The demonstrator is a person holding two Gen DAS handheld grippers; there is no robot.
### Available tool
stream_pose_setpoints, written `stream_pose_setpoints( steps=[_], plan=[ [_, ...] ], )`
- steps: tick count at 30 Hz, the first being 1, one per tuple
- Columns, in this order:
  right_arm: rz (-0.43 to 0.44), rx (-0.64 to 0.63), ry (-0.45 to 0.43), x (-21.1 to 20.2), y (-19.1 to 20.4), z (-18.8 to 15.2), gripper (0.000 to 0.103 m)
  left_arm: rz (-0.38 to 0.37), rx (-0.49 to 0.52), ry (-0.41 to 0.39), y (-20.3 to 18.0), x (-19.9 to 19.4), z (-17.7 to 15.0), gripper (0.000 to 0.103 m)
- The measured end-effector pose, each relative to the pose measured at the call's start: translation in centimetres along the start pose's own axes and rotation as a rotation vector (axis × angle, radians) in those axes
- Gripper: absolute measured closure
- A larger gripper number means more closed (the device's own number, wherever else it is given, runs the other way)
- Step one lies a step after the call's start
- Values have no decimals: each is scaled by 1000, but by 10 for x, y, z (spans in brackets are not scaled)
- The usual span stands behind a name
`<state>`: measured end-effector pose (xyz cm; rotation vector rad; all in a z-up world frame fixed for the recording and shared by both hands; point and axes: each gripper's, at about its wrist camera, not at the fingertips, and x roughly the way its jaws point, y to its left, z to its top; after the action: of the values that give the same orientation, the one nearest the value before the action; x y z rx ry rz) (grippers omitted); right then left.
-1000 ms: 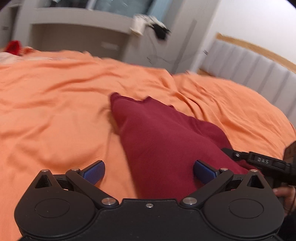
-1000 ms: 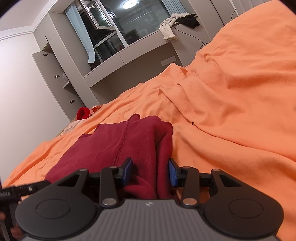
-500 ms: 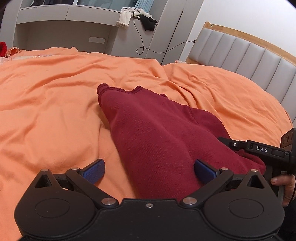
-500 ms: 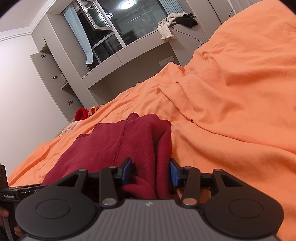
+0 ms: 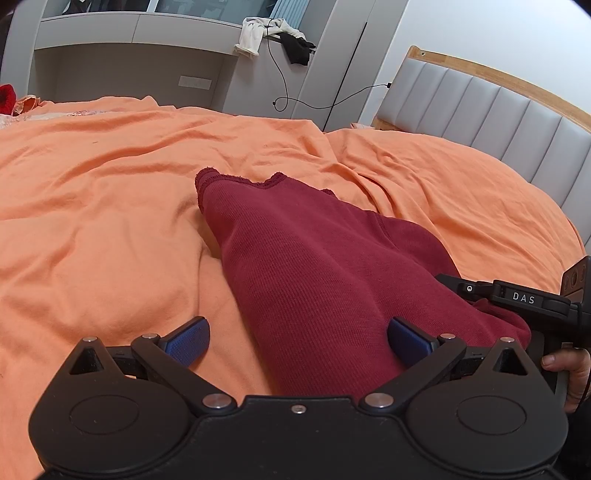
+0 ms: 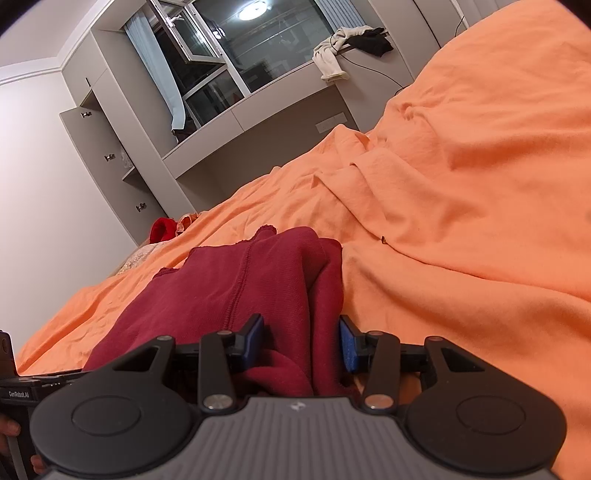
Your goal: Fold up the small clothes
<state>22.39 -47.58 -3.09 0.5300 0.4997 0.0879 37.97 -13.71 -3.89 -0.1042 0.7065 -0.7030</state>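
Note:
A dark red knit garment (image 5: 314,266) lies stretched on the orange bedspread (image 5: 92,206). My left gripper (image 5: 297,338) is wide open, its blue pads astride the garment's near edge, the fabric lying between them. In the right wrist view the same garment (image 6: 236,280) is bunched between the blue pads of my right gripper (image 6: 301,341), whose jaws are partly closed around a thick fold at its near end. The right gripper's body also shows at the right edge of the left wrist view (image 5: 517,299).
A padded grey headboard (image 5: 480,110) stands at the right. Grey built-in cabinets and a shelf (image 5: 129,29) with draped clothes (image 5: 255,37) line the far wall. A bright red item (image 6: 162,229) lies at the far corner of the bed.
The left gripper's view has tilted and steadied, showing more of the headboard. The garment stays stretched between the grippers. Both jaws keep the same openings.

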Motion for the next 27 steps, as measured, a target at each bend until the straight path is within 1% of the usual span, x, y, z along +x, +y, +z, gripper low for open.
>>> stream_pose_setpoints(
  steps=[9,27],
  plan=[
    [7,-15,-2,-2,2,-1,64,0,0,-3,0,-1,0,1],
    [7,-19,-3,-2,2,-1,65,-3,-5,-6,2,-2,-1,1]
  ],
)
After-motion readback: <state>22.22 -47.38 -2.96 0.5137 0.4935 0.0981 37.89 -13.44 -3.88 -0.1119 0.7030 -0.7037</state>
